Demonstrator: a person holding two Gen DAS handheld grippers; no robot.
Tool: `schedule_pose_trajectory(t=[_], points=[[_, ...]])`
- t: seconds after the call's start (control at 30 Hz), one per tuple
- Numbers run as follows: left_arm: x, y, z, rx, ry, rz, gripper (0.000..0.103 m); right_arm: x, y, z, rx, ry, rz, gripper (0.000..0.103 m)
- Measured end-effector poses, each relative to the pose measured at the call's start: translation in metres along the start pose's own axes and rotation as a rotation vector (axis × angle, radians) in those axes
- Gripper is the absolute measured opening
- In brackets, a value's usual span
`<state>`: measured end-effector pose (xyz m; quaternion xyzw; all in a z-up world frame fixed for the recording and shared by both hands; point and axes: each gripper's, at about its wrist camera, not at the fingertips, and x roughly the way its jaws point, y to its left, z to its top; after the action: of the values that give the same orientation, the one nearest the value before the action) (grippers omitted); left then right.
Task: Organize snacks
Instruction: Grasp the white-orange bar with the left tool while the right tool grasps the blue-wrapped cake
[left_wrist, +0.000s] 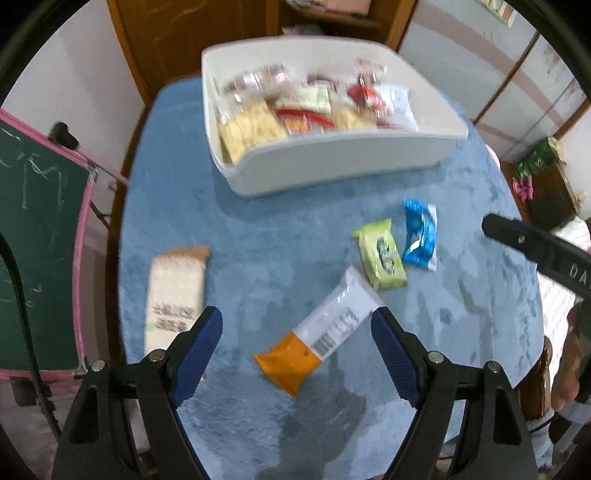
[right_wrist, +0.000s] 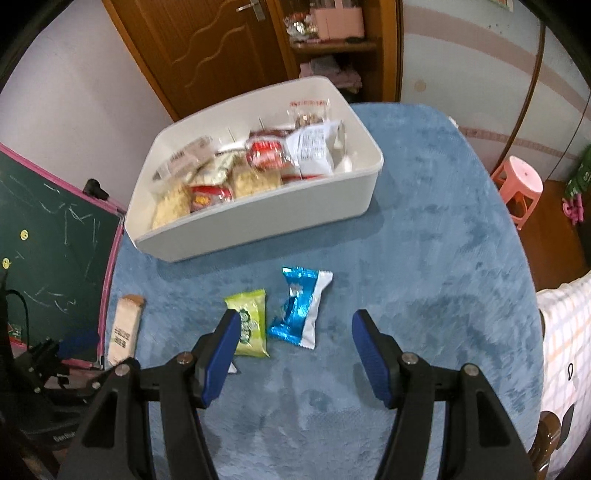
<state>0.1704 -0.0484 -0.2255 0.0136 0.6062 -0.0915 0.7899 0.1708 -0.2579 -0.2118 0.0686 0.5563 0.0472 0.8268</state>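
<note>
A white bin (left_wrist: 332, 166) (right_wrist: 258, 221) with several snack packs stands at the far side of the blue table cover (left_wrist: 277, 240). Loose on the cover lie an orange-and-white bar (left_wrist: 317, 332), a green pack (left_wrist: 380, 254) (right_wrist: 251, 321), a blue-and-white pack (left_wrist: 421, 232) (right_wrist: 299, 306) and a beige bar (left_wrist: 173, 295) (right_wrist: 123, 328). My left gripper (left_wrist: 297, 319) is open, pointing down over the orange-and-white bar, which lies between its fingers without touching them. My right gripper (right_wrist: 291, 325) is open above the blue-and-white pack. One of its fingers (left_wrist: 535, 247) shows in the left wrist view.
A green chalkboard (left_wrist: 33, 240) (right_wrist: 55, 229) with a pink frame stands left of the table. A pink stool (right_wrist: 517, 188) is on the floor at the right. A wooden door and shelves are behind the table. A checked cloth (right_wrist: 565, 332) lies at the right edge.
</note>
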Motion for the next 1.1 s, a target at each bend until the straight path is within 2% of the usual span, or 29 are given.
schedule_pose_trajectory(t=[0.27, 0.53, 0.8, 0.87, 0.93, 1.1], points=[[0.049, -0.017, -0.013, 0.065, 0.11, 0.016, 0.082, 0.037, -0.01, -0.004, 0.021, 0.089, 0.013, 0.063], [0.078, -0.025, -0.014, 0.09, 0.15, 0.041, 0.082, 0.08, -0.021, -0.004, 0.07, 0.175, 0.033, 0.063], [0.091, -0.028, -0.011, 0.102, 0.171, 0.037, 0.082, 0.104, -0.014, 0.006, 0.057, 0.193, 0.036, 0.063], [0.095, -0.031, -0.01, 0.112, 0.176, 0.038, 0.082, 0.11, -0.012, 0.007, 0.049, 0.204, 0.03, 0.054], [0.098, -0.034, -0.01, 0.122, 0.18, 0.043, 0.082, 0.116, -0.012, 0.007, 0.047, 0.217, 0.045, 0.053], [0.103, -0.041, -0.015, 0.124, 0.184, 0.041, 0.082, 0.119, -0.006, 0.007, -0.002, 0.199, 0.016, 0.051]])
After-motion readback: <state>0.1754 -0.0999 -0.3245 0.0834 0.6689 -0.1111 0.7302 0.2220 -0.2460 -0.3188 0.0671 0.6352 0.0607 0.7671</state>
